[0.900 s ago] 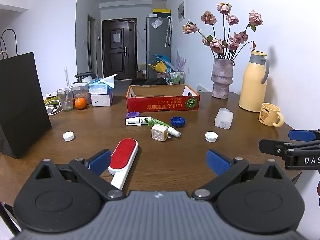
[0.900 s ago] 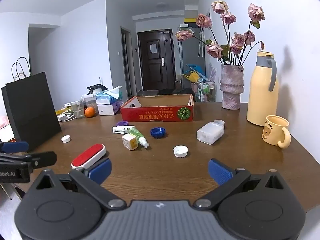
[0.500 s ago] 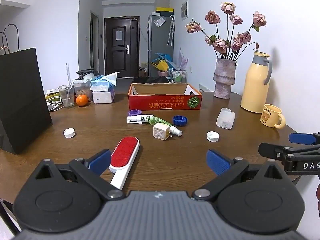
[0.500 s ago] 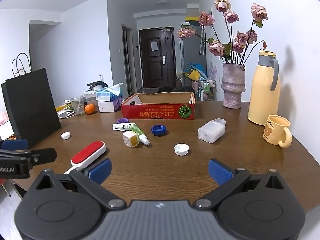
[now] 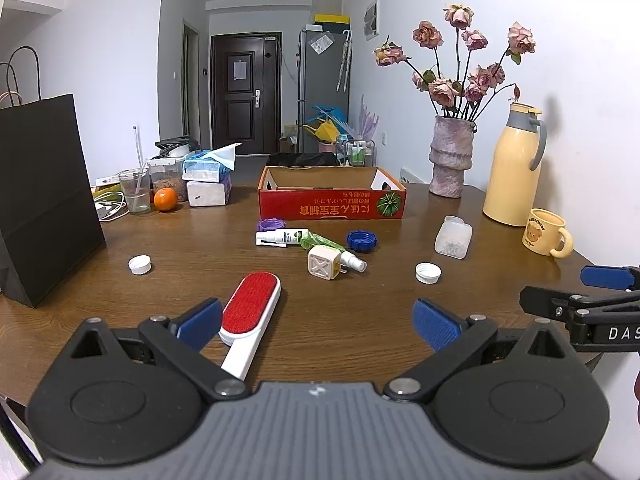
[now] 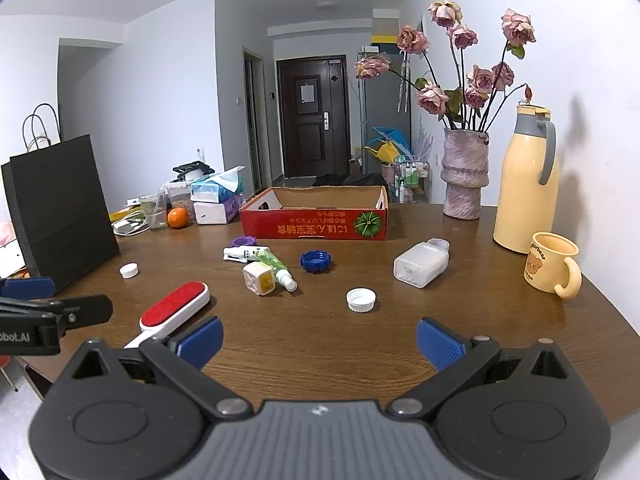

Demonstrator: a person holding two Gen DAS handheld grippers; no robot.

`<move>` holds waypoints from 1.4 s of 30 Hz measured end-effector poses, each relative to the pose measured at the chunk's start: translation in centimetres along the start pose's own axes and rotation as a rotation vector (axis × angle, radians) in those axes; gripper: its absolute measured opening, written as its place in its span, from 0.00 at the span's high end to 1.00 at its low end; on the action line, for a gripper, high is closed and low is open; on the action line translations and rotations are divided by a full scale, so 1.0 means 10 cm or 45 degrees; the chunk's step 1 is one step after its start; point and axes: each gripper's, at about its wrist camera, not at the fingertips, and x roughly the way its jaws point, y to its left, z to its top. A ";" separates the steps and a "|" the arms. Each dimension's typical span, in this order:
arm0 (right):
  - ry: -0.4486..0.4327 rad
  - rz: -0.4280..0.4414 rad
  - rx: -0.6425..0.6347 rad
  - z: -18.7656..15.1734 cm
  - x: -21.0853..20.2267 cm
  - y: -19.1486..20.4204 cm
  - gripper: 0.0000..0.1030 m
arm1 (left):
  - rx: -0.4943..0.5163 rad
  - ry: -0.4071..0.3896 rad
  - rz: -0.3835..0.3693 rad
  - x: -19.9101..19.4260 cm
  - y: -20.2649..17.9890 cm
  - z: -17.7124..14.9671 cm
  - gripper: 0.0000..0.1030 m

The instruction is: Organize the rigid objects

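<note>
Glossy wooden table [image 5: 120,292], matt cardboard box [image 5: 332,208], rough stone-like vase [image 5: 450,156], translucent plastic bottle [image 5: 453,237].

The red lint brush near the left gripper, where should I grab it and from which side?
Probably grip the lint brush across its narrow white handle, coming from above with the open left gripper. It lies flat on the table, handle toward the camera; the handle is slimmer than the red pad.

Across my brown wooden worktop [image 5: 360,320] stands a tall black paper bag [image 5: 44,196] at far left. At the far right, a mauve ribbed vase of dried pink roses [image 5: 450,156], a cream thermos jug [image 5: 514,168] and a yellow bear-print mug [image 5: 544,237]. An orange [image 5: 165,199] sits beside a clear glass [image 5: 134,191].
</note>
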 end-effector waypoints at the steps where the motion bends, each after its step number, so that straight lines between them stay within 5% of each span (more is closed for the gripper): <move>1: -0.002 -0.002 -0.001 0.00 0.00 0.00 0.00 | 0.000 0.000 0.000 0.00 0.00 0.00 0.00; 42: -0.027 -0.023 -0.019 0.00 -0.04 0.05 0.00 | -0.022 -0.027 0.015 -0.06 0.01 0.00 0.00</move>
